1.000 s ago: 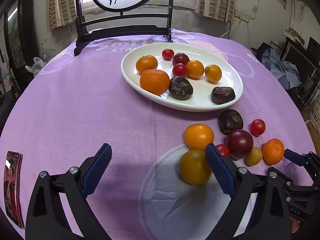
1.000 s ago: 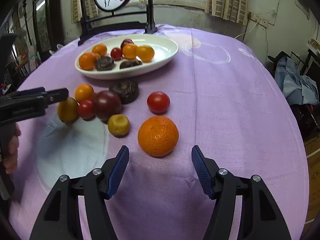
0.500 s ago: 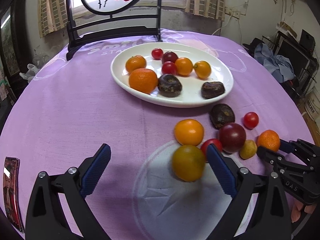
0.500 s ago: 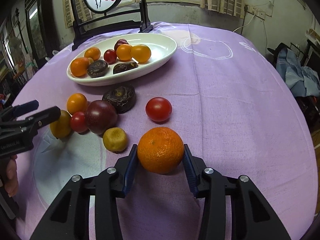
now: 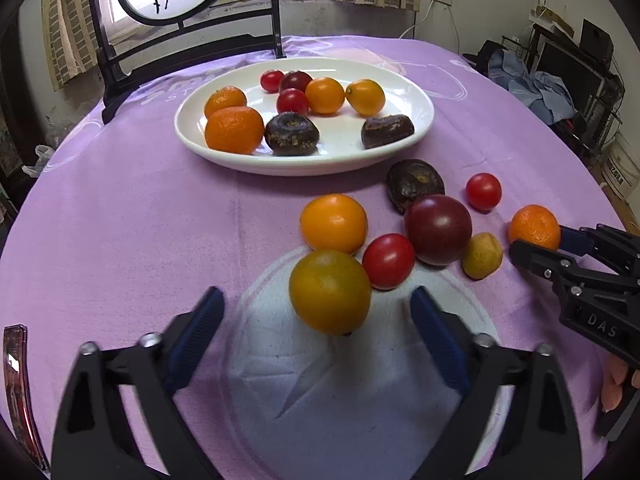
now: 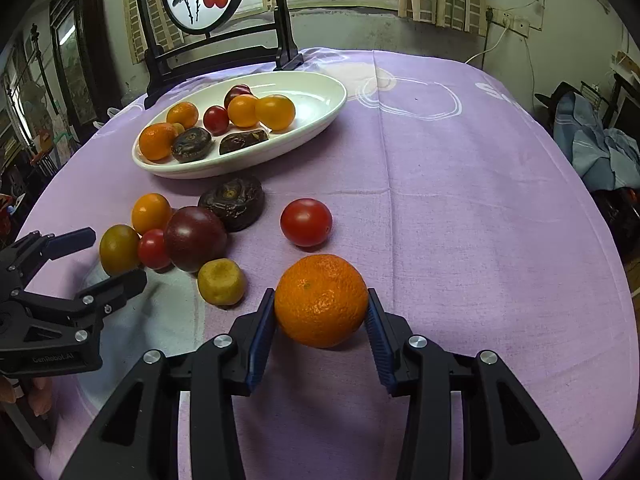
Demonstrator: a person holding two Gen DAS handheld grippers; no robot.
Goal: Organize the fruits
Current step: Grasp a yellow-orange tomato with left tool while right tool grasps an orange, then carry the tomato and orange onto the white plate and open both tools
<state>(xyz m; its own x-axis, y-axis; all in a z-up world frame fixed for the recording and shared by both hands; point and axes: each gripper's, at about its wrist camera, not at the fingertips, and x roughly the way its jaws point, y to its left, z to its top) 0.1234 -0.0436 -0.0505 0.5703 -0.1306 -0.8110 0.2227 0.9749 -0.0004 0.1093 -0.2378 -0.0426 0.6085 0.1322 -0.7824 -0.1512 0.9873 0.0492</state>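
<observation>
My right gripper (image 6: pixel 321 332) is shut on an orange mandarin (image 6: pixel 321 300), which also shows in the left wrist view (image 5: pixel 534 227). My left gripper (image 5: pixel 316 332) is open around a yellow-green tomato (image 5: pixel 330 291), not touching it. A white oval plate (image 5: pixel 416 92) at the back holds several fruits. Loose on the purple cloth lie an orange tomato (image 5: pixel 334 223), a red cherry tomato (image 5: pixel 388 261), a dark purple tomato (image 5: pixel 438 229), a small yellow fruit (image 5: pixel 482 255), a dark wrinkled fruit (image 5: pixel 414 182) and another red tomato (image 5: pixel 483 191).
A black stand (image 5: pixel 180 44) with a round painted panel stands behind the plate. A red phone (image 5: pixel 18 392) lies at the table's left edge. Clothes and furniture (image 6: pixel 600 148) are off to the right beyond the table.
My right gripper closed on the mandarin. My left gripper moved forward so its open fingers flank the yellow-green tomato.
</observation>
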